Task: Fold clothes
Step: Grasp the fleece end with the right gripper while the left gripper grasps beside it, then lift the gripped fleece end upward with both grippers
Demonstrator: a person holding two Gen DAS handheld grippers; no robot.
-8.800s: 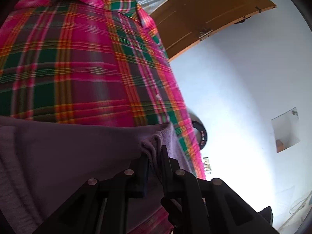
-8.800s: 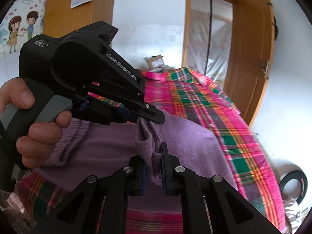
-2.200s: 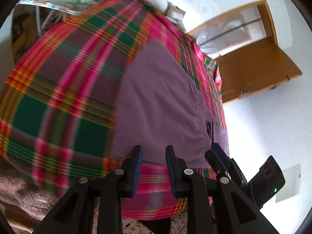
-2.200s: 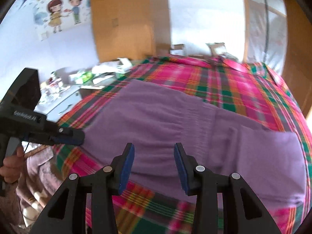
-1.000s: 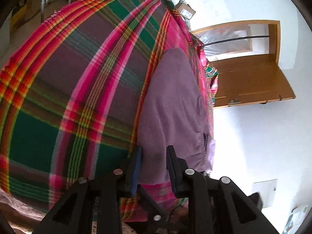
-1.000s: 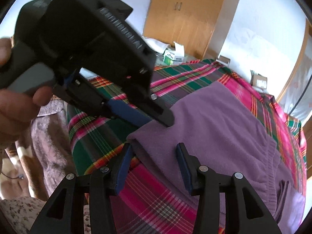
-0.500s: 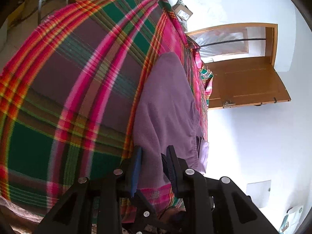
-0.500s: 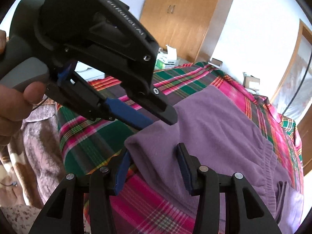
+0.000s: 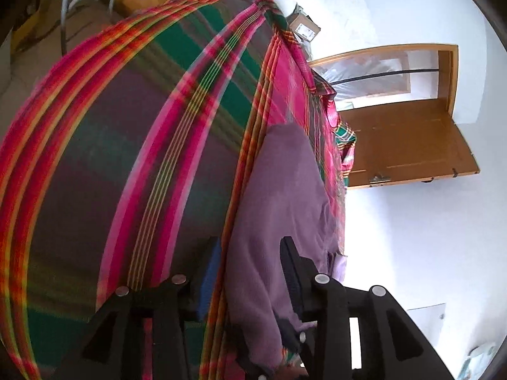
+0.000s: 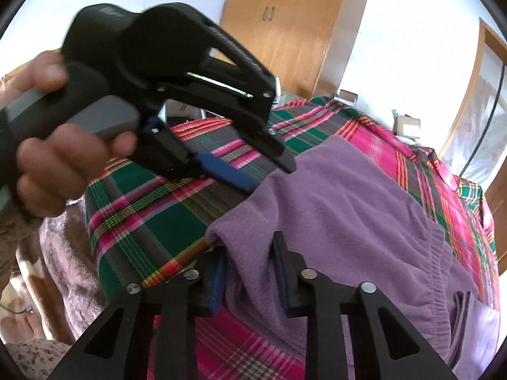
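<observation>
1. Purple garment is sitting w/ its near corner between the fingers of your R gripper. Jaws are standing apart, straddling the cloth and not pinching it.
2. L gripper is doing the same further along that edge. It's parted, w/ the fleece edge running up between its fingers. The R view is showing it w/ tips just at the hem and your hand wrapping the handle.
3. The garment is lying flat on the plaid bedspread, toward the near edge of the bed. Its gathered elastic band is running across the far-right part, and a paler layer is peeking out beyond it.
4. Step in hand, as I'm judging it: you're working this one end w/ both grippers at once. Parted jaws around cloth are fitting two stages, either closing in to take the hem or having just let it go after laying it. The pics aren't settling which.
5. Either way, a fold from this end is calling for both corners held level. It's also calling for only fleece in the jaws, since the bedspread is lying right under the hem.
</observation>
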